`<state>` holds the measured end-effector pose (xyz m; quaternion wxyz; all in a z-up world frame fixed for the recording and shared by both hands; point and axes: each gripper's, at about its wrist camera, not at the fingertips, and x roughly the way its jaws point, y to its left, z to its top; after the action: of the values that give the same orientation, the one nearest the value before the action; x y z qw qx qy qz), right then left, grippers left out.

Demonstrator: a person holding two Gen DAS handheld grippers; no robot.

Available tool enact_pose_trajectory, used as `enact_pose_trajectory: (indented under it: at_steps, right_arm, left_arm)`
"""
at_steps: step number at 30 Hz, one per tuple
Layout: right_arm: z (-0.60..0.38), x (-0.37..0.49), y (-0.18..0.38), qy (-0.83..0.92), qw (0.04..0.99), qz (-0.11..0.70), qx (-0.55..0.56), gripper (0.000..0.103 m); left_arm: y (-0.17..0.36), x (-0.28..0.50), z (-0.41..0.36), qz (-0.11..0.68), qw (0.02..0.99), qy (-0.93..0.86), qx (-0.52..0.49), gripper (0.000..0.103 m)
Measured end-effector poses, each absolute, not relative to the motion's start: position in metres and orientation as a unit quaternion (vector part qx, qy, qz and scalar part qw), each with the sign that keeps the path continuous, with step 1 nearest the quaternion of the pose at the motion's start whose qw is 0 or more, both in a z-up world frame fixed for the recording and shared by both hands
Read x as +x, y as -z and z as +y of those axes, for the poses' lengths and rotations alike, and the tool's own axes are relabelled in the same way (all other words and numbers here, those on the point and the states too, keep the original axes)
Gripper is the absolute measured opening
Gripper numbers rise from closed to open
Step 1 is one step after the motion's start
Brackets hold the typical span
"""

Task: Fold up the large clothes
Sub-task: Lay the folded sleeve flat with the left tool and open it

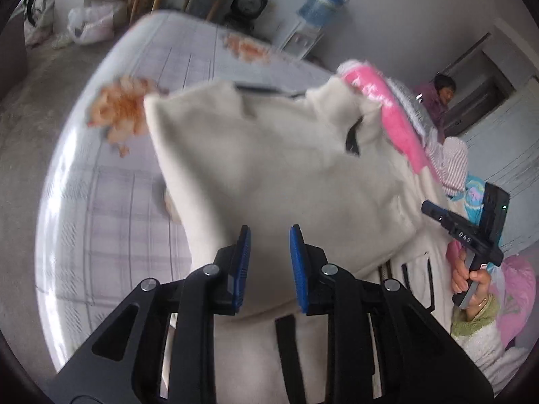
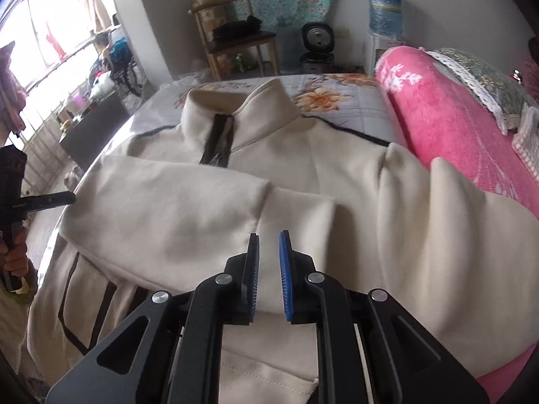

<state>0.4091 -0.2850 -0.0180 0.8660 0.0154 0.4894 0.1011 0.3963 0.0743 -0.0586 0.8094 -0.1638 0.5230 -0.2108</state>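
The cream jacket (image 2: 303,175) lies spread on the bed (image 2: 353,107), just in front of and under both tools, with its collar on the far side and the dark zipper running toward the tools. Both sleeves are folded across the chest: one sleeve crosses from the left, and its cuff end lies directly ahead of the right tool (image 2: 269,262). The other shoulder part makes a soft bulge to the right of this tool, touching the pink blanket roll (image 2: 454,128).

The right tool stands with a narrow gap between its blue pads; cloth shows behind the gap, but the pads press on nothing. The left tool (image 1: 269,266) hangs above the body of the jacket with a somewhat wider gap, also with nothing gripped.

I judge that the sleeve-folding step is finished, and the tools are free between two grasps. The next move probably is to fold the body lengthwise or to bring the hem up to the collar. This calls for opening the pads wider, lowering each tool to an edge near the hem, and taking all layers together, so the folded sleeves do not slip out.

Beyond the bed stand a wooden chair (image 2: 235,43) and a rice cooker (image 2: 316,47).
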Motion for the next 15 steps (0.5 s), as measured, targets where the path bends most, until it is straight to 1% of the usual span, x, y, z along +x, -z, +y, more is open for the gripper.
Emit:
enact_pose_trajectory:
  at_steps: [1, 2, 4, 7, 9, 10, 13, 15]
  right_arm:
    - [-0.283, 0.41, 0.027, -0.1, 0.86, 0.501, 0.009, 0.013]
    - [-0.282, 0.409, 0.036, -0.094, 0.854, 0.512, 0.007, 0.013]
    - [-0.29, 0.409, 0.044, -0.086, 0.851, 0.518, 0.016, 0.014]
    - [-0.302, 0.409, 0.039, -0.059, 0.848, 0.526, 0.022, 0.014]
    - [-0.307, 0.41, 0.031, -0.049, 0.851, 0.523, 0.027, 0.015]
    - [-0.308, 0.411, 0.026, -0.048, 0.854, 0.516, 0.031, 0.017]
    - [-0.301, 0.415, 0.016, -0.059, 0.864, 0.499, 0.029, 0.017]
    - [-0.293, 0.422, 0.019, -0.066, 0.864, 0.499, 0.022, 0.021]
  left_arm:
    - [0.07, 0.394, 0.077, 0.53, 0.807, 0.201, -0.166, 0.017]
    - [0.071, 0.388, 0.083, 0.511, 0.818, 0.196, -0.175, 0.014]
    - [0.074, 0.385, 0.094, 0.507, 0.816, 0.193, -0.201, 0.014]
    - [0.073, 0.381, 0.095, 0.499, 0.824, 0.187, -0.193, 0.012]
    - [0.07, 0.38, 0.089, 0.496, 0.832, 0.179, -0.172, 0.012]
    - [0.067, 0.38, 0.086, 0.493, 0.837, 0.175, -0.161, 0.012]
    - [0.062, 0.383, 0.077, 0.484, 0.849, 0.167, -0.135, 0.02]
    - [0.062, 0.385, 0.072, 0.479, 0.854, 0.16, -0.122, 0.022]
